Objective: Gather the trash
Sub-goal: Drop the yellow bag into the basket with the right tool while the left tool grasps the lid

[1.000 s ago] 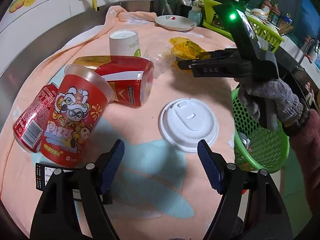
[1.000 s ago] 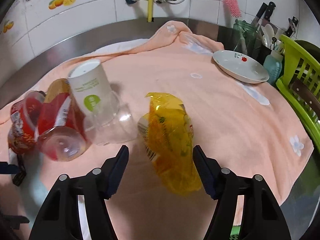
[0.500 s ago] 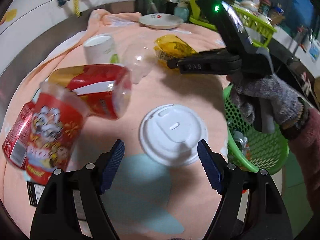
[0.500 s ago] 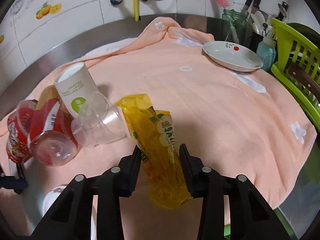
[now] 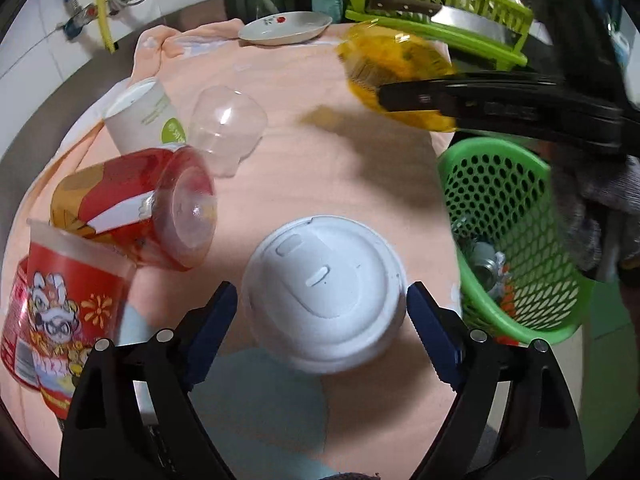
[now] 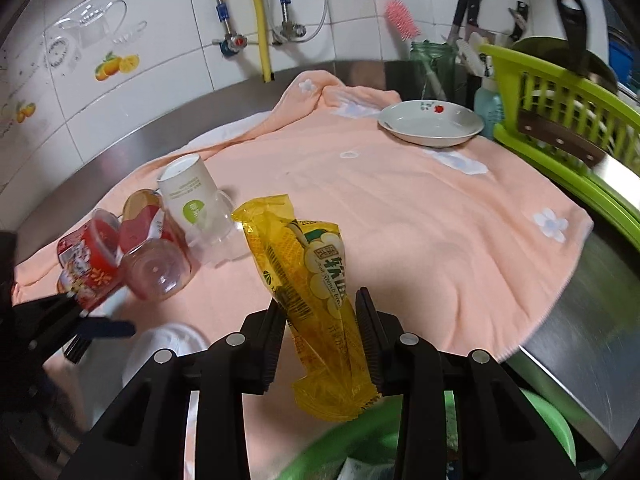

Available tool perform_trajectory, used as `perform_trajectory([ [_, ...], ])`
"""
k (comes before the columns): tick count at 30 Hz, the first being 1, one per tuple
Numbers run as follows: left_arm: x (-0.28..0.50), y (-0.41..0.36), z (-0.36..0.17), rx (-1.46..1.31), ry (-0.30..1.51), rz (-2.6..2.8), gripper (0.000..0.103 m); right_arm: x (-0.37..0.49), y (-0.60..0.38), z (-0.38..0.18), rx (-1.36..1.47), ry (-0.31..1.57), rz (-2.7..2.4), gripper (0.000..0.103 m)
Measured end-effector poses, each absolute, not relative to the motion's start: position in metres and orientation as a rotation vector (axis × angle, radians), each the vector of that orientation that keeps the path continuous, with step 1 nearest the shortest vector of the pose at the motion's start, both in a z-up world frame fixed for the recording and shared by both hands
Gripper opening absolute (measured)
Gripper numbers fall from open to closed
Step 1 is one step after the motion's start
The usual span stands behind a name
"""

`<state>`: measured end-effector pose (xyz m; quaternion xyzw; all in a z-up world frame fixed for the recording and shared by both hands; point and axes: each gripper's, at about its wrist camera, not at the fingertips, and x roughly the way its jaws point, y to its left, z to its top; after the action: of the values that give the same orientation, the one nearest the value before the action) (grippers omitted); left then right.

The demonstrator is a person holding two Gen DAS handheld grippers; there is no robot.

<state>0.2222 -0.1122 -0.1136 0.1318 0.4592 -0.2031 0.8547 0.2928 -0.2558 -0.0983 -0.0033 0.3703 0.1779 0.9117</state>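
My right gripper (image 6: 320, 332) is shut on a yellow snack wrapper (image 6: 312, 280) and holds it in the air above the rim of the green mesh basket (image 5: 500, 216), which holds some trash. The wrapper also shows in the left wrist view (image 5: 396, 76). My left gripper (image 5: 322, 320) is open, its jaws on either side of a white cup lid (image 5: 324, 292) lying flat on the peach towel (image 5: 320, 144). To the left lie a red clear cup (image 5: 140, 208), a red pizza cup (image 5: 68, 308), a white paper cup (image 5: 144, 116) and a clear plastic cup (image 5: 228, 124).
A white plate (image 6: 432, 124) sits at the towel's far edge. A green dish rack (image 6: 568, 128) with a knife stands at the right. A jar with utensils (image 6: 432, 68) and wall taps (image 6: 260, 36) are behind. Steel counter (image 6: 592, 340) borders the towel.
My right gripper closed on the yellow wrapper, lifted it off the towel and carried it back toward the green basket. My left gripper moved forward so its jaws flank the white lid.
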Motion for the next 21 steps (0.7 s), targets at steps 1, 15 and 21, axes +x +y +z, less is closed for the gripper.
perform_trajectory([
  [1,0.223,-0.114,-0.114,0.289,0.962,-0.425,0.085,0.286,-0.260,-0.097,-0.003,0.759,0.367,0.034],
  [15,0.230,-0.116,-0.116,0.310,0.960,-0.439,0.085,0.195,-0.304,-0.094,0.029,0.743,0.338,0.034],
  [21,0.228,-0.116,-0.117,0.316,0.955,-0.449,0.085,0.164,-0.332,-0.111,0.064,0.795,0.281,0.034],
])
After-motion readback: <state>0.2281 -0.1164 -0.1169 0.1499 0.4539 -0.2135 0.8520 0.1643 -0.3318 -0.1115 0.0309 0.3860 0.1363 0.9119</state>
